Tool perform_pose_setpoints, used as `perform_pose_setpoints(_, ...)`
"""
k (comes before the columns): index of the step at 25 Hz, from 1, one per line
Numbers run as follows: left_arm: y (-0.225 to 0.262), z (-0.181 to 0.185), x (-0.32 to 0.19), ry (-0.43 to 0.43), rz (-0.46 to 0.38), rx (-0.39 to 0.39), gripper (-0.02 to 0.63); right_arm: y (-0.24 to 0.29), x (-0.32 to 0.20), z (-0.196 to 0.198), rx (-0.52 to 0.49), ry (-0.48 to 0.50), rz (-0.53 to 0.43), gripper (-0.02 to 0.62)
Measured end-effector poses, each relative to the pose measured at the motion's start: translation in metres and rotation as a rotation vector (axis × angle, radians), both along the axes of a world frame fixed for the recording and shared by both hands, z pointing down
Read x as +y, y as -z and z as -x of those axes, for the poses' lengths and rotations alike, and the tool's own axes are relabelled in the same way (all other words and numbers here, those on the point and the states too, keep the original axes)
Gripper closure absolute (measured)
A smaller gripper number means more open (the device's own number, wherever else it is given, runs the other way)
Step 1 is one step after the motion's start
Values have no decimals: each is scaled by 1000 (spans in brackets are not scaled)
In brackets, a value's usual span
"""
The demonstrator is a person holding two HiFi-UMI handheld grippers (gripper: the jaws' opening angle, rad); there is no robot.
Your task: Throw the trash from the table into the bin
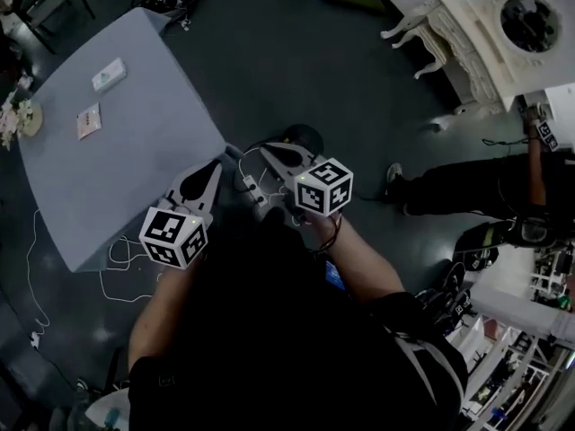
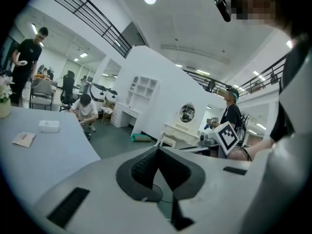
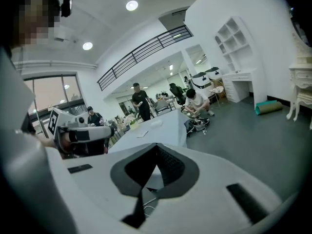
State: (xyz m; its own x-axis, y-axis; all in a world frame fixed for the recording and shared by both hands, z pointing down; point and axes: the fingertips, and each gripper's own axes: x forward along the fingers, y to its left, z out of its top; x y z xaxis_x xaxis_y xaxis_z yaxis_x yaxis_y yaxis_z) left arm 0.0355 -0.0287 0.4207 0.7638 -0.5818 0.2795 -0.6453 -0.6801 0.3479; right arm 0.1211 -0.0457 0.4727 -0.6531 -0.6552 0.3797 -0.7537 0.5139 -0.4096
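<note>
Head view: the trash, a white packet (image 1: 109, 74) and a flat paper slip (image 1: 88, 120), lies toward the far side of the grey-blue table (image 1: 135, 160), the two near each other but not touching. Neither is held. They lie flat and exposed on the bare top, so picking either up would probably mean pinching it from above or by an edge.

The left gripper (image 1: 216, 163) and the right gripper (image 1: 267, 151) hang side by side off the table's near corner, over the floor and well short of both pieces. Each gripper's own view shows its jaws pressed together with nothing between them. Held level and close to the body like this, they look like a carrying posture and not a reach.

A vase of flowers (image 1: 18, 115) stands at the table's left edge, beyond the slip. The floor (image 1: 269, 52) is dark grey, with loose cables (image 1: 254, 189) just under the grippers. Beside them is a dark round object (image 1: 302, 138); whether it is the bin I cannot tell. A white ornate dresser (image 1: 467, 39) stands far right, and a person (image 1: 476, 187) sits on the floor nearby.
</note>
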Motion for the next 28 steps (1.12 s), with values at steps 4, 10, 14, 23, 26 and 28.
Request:
perform_pose_setpoints(4,18,70,1,89,-48,7,593,22,-10,62,-8,63,-40,592)
perform_pose_setpoints(10,23,187,6,226,-55,18,594,46,-29,150,1,123,-80,592)
perform_pose_setpoints(14,24,258,14,318,-58,29,594,55,-33,211,0,178,-92,592)
perform_pose_setpoints(23,52,341,27,429,-154,10,594,74,-26,297,-3,328,-122,592)
perform_pose_setpoints(26,61,352,29,438,-177,1,594,81,-29,309,0,353,-136,592)
perform_pose_setpoints(28,63,358,31,441,-180,0,594,84,-26,317,-2,371,-140,592)
